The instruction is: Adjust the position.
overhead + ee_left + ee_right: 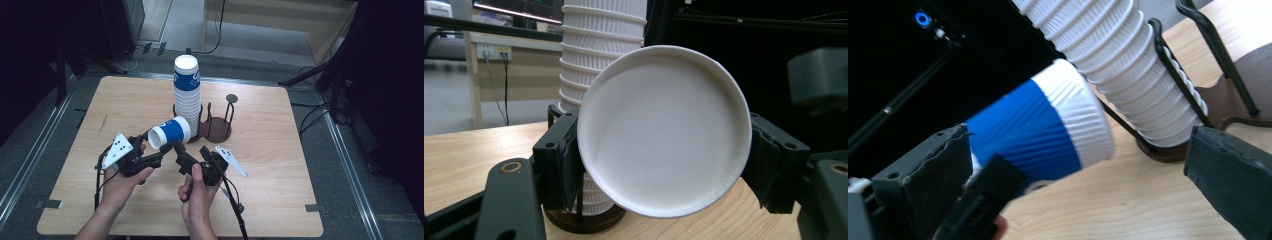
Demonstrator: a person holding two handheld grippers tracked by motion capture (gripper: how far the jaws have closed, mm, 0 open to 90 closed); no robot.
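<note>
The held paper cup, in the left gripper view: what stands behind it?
Behind the held paper cup rises the stack of cups on its dark holder base. The cup covers the stack's right side.

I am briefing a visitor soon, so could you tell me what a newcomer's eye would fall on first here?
A blue and white paper cup lies on its side above the table, clamped at its base by the left gripper. Behind it a tall stack of cups stands in a dark wire holder near the middle of the wooden table. The right gripper waits open beside the cup.
</note>
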